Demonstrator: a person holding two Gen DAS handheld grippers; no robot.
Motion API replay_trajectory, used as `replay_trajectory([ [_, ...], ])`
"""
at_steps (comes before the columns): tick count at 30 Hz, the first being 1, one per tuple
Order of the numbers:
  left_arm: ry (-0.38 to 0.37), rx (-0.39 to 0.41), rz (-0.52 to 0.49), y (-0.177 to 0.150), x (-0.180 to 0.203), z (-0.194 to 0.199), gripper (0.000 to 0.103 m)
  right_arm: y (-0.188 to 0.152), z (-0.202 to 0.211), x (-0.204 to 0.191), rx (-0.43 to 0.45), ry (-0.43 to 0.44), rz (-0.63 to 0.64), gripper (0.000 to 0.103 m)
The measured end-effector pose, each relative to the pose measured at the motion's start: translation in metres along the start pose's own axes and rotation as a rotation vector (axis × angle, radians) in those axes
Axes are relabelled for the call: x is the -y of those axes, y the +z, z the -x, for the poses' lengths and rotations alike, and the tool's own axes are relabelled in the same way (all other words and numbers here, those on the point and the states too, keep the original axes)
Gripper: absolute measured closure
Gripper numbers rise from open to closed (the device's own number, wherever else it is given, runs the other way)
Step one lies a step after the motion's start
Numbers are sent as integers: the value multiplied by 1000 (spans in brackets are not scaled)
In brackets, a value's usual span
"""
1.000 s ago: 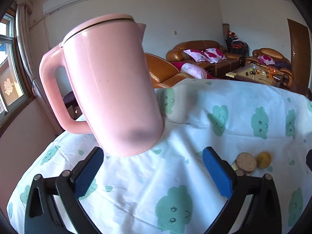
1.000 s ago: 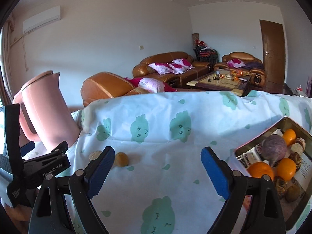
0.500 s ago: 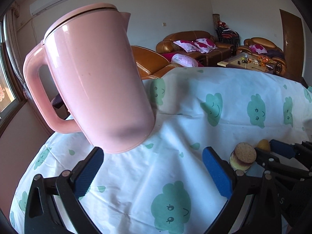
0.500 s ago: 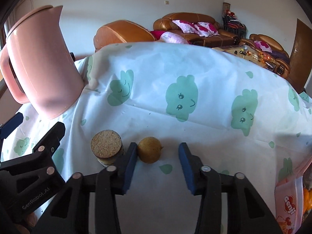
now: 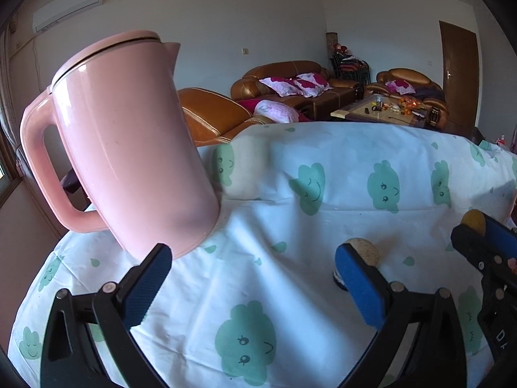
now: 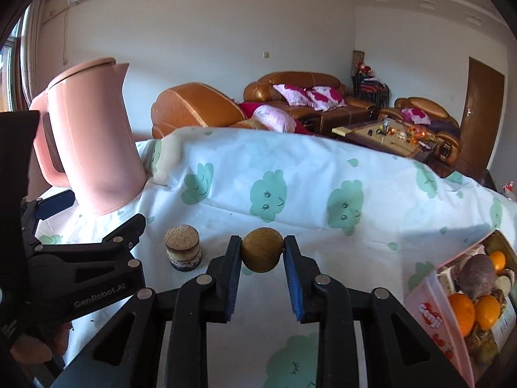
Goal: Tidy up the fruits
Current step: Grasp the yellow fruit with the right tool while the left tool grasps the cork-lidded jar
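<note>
The right gripper is clamping a small round brownish-yellow fruit between its blue pads, having just been closing on it; the fruit is sitting at the very tips, with the patterned tablecloth showing below it. From the left wrist view the same fruit is peeking out at the far right edge, pinched in the right gripper's tips.

The left gripper is hanging with its jaws wide apart and nothing between them, pointing down toward the cloth.

Just to the left of the held fruit, a small jar with a cork lid is standing upright on the cloth, apart from the fruit. In the left wrist view that jar is sitting partly behind the left gripper's right pad.

Farther left, a pink jug with a lid and handle is standing on the cloth.

At the right edge of the right wrist view, a box is holding oranges, a dull purple fruit and other small pieces that are too jumbled to tell apart.

Beyond the table, brown leather sofas with pink cushions are lining the far wall.
</note>
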State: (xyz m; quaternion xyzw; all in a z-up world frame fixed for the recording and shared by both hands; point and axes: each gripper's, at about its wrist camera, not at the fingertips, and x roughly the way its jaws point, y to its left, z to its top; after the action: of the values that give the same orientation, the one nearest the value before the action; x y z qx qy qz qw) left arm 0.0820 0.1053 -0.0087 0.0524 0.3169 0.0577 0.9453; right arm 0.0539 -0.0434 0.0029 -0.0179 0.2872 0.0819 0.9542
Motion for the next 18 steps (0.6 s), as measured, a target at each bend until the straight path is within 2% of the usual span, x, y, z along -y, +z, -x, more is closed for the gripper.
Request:
replay_trajectory([
  [3, -69, -25, 3, -1, 7, -1, 0, -3, 19, 10, 66, -36, -23, 75],
  [10, -106, -123, -41, 2, 40, -18, 2, 1, 27, 29, 127, -124, -65, 75],
  [12, -128, -179, -37, 4, 49, -30, 13, 1, 25, 36, 119, -123, -90, 75],
  [14, -133, -231, -48, 2, 57, -42, 21, 0, 24, 40, 111, -120, -105, 75],
  [15, -129, -252, -58, 1, 61, -48, 21, 0, 24, 42, 110, -117, -109, 75],
  [16, -136, -250, -48, 2, 60, -48, 22, -1, 25, 43, 110, -115, -111, 75],
  [18, -154, -253, -28, 2, 57, -49, 29, -1, 23, 42, 105, -107, -106, 75],
])
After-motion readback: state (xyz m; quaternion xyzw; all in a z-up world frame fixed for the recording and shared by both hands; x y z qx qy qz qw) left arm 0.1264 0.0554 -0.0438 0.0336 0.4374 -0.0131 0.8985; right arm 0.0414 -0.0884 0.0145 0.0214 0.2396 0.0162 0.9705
